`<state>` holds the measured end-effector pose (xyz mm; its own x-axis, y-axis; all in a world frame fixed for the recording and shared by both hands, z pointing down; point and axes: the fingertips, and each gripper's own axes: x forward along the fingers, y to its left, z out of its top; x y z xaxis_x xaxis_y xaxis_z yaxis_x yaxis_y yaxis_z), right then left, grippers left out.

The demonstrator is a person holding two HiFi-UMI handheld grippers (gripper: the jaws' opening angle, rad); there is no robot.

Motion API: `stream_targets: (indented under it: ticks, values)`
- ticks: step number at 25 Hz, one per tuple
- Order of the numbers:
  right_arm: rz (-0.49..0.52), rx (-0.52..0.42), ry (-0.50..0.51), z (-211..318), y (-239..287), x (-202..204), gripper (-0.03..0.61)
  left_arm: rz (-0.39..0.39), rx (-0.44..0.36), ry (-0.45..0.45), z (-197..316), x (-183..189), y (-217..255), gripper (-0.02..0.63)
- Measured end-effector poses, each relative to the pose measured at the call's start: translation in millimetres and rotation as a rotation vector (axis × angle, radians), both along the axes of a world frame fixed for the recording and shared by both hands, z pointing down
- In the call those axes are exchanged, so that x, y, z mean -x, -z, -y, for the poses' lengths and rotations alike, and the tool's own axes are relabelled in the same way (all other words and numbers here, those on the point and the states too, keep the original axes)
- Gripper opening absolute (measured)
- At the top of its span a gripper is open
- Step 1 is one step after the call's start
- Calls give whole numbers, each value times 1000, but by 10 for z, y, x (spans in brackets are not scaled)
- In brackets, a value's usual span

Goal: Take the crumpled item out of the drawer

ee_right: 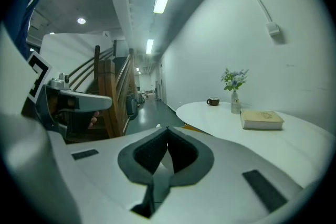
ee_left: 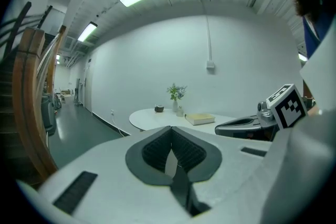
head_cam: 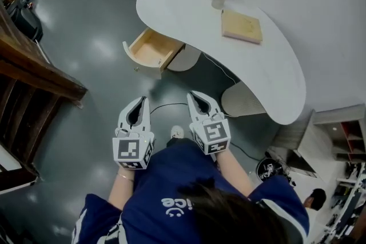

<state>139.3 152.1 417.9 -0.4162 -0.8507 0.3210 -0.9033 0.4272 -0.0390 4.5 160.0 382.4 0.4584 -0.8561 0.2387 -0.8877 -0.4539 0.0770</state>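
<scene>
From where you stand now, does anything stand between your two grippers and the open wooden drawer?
Nothing visible blocks the way. Between the left gripper, the right gripper and the open light wooden drawer there is only grey floor, with a thin black cable lying on it. No crumpled item shows inside the drawer.

White letters "ice", upside down, on the person's dark blue shirt [head_cam: 171,177]. Cubes on left gripper [head_cam: 142,100] and right gripper [head_cam: 193,94]: black-and-white square markers, no characters.
</scene>
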Motion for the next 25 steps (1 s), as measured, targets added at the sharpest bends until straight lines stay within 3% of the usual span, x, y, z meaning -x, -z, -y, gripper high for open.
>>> stream_targets:
  ticks: [5, 10, 25]
  values:
    - [-1, 10, 51, 281, -35, -174, 8, 49, -5, -8, 214, -304, 45, 3]
    - [-8, 30, 77, 358, -126, -243, 8, 32, 5, -10, 308, -470, 26, 3]
    - [-32, 73, 75, 726, -324, -175, 8, -1, 58, 1, 835, -308, -223, 3]
